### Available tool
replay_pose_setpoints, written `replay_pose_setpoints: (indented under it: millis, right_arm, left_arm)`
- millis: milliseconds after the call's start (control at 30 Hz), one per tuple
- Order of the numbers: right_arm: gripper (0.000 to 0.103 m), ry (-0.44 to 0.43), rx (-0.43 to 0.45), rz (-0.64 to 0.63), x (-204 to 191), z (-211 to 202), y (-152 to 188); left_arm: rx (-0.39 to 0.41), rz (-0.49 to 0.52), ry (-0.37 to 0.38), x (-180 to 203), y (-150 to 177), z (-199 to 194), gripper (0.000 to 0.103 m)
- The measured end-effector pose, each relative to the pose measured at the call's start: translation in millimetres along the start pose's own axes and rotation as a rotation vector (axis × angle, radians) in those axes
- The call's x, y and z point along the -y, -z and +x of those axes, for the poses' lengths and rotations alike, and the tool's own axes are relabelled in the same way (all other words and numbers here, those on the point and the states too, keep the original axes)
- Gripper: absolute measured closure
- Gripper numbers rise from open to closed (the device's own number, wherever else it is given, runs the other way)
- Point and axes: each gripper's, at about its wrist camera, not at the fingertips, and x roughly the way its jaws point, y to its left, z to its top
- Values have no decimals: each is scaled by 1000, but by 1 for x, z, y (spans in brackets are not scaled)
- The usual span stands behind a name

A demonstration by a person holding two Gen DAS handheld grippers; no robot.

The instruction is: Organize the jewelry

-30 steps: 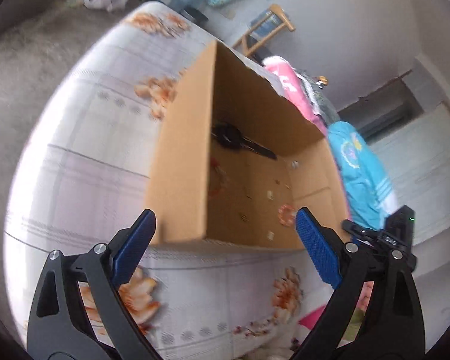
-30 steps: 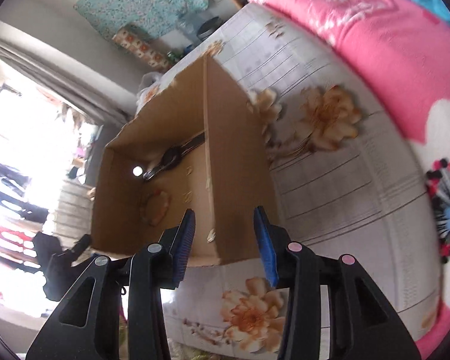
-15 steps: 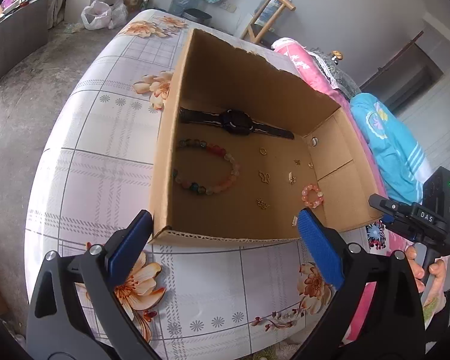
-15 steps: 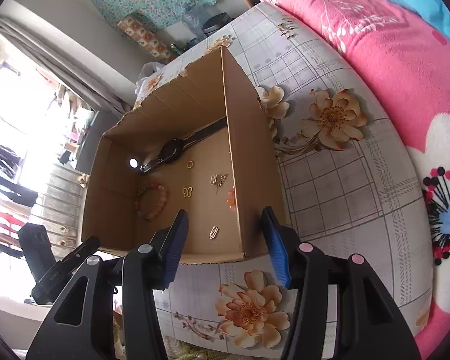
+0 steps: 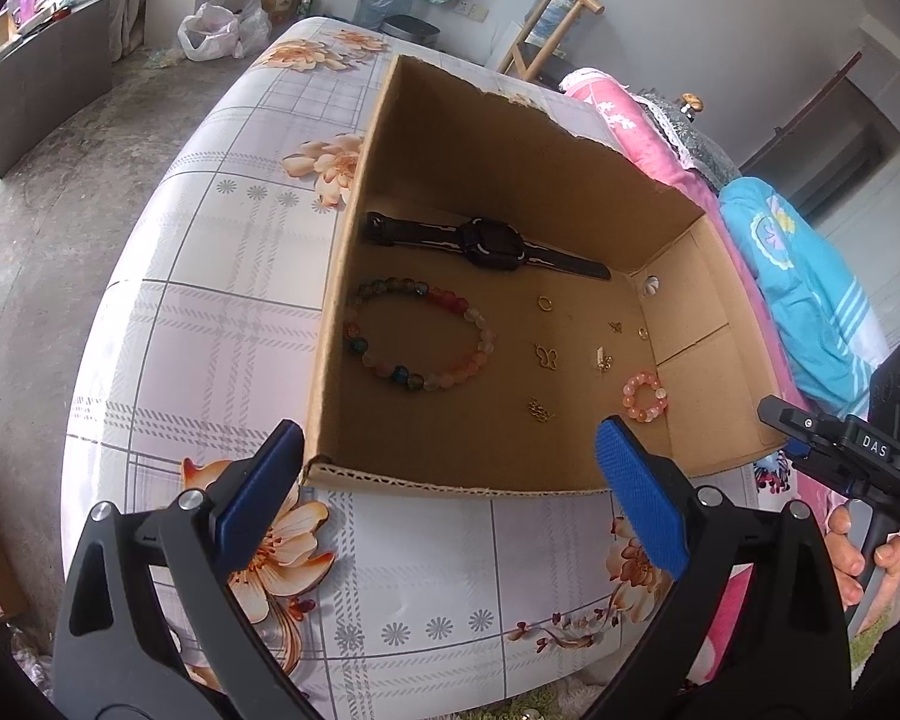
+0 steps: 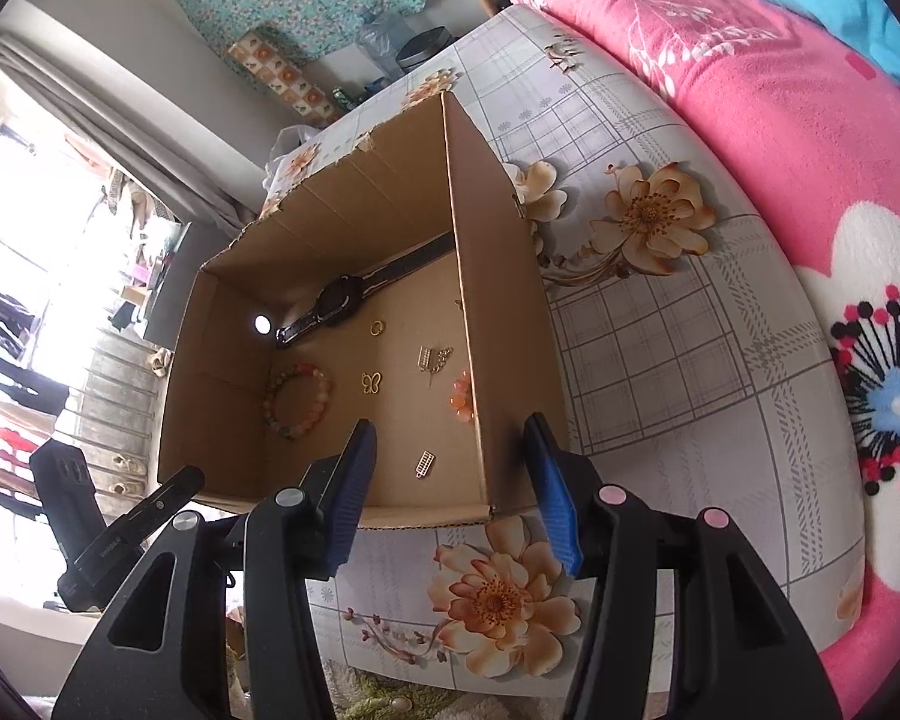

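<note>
Floral tablecloth [image 5: 222, 312], box [image 5: 510, 180] — hand [image 5: 870, 558] left-view only

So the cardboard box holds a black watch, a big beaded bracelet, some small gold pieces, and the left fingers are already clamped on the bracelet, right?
Not quite. The left wrist view shows the left gripper open and empty at the cardboard box's near edge; the beaded bracelet lies untouched on the floor. The black watch and gold pieces are there as you say.
</note>
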Motion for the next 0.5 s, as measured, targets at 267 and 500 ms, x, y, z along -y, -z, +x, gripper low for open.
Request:
replay_pose_setpoints:
  millis: [267, 500]
  right_arm:
    - [52, 30, -5, -13, -1, -3, 5]
    - [52, 41, -4, -13, 1, -5, 8]
  left_arm:
    - [-2, 4, -5, 2, 4, -2, 10]
    - [-3, 6, -7, 3, 7, -3, 10]
